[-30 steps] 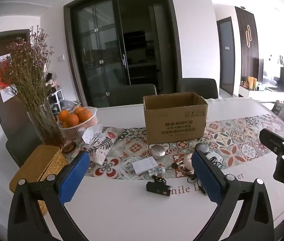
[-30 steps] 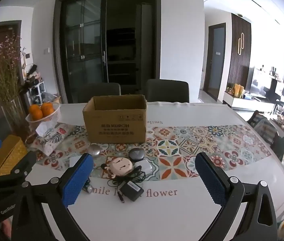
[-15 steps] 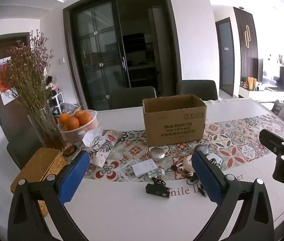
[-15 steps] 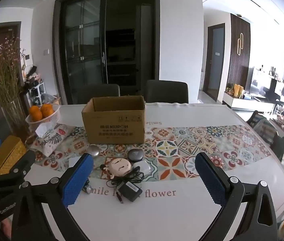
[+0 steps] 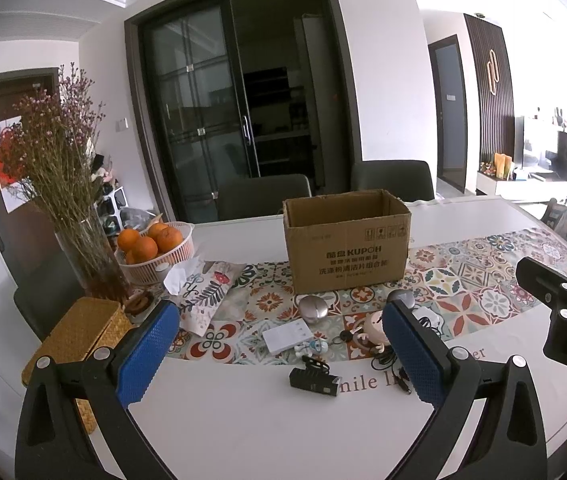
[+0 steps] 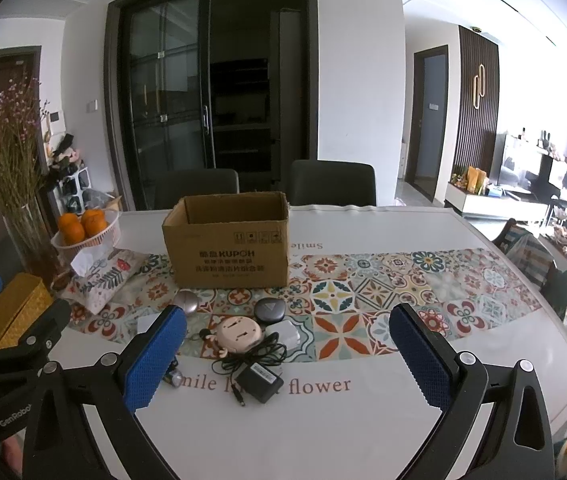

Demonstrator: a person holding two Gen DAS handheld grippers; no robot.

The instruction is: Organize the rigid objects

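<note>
An open cardboard box (image 5: 346, 240) (image 6: 230, 240) stands on the patterned runner. In front of it lie small items: a silver oval (image 5: 313, 308) (image 6: 186, 301), a white flat box (image 5: 285, 334), a small figurine (image 5: 315, 346), a black block (image 5: 314, 381), a pink round gadget (image 6: 240, 334), a dark round case (image 6: 269, 309), a white charger (image 6: 289, 333) and a black adapter with cord (image 6: 260, 376). My left gripper (image 5: 281, 354) is open and empty above the near table edge. My right gripper (image 6: 287, 360) is open and empty, to the right of the left one.
A vase of dried flowers (image 5: 79, 216), a basket of oranges (image 5: 155, 248), a fabric tissue pouch (image 5: 207, 292) and a woven yellow box (image 5: 79, 344) sit at the left. Two dark chairs (image 6: 331, 182) stand behind the table. The white tabletop (image 6: 323, 432) lies in front.
Both grippers have drawn back and risen slightly, so the table items look a little farther away. Both stay open; nothing on the table has moved.
</note>
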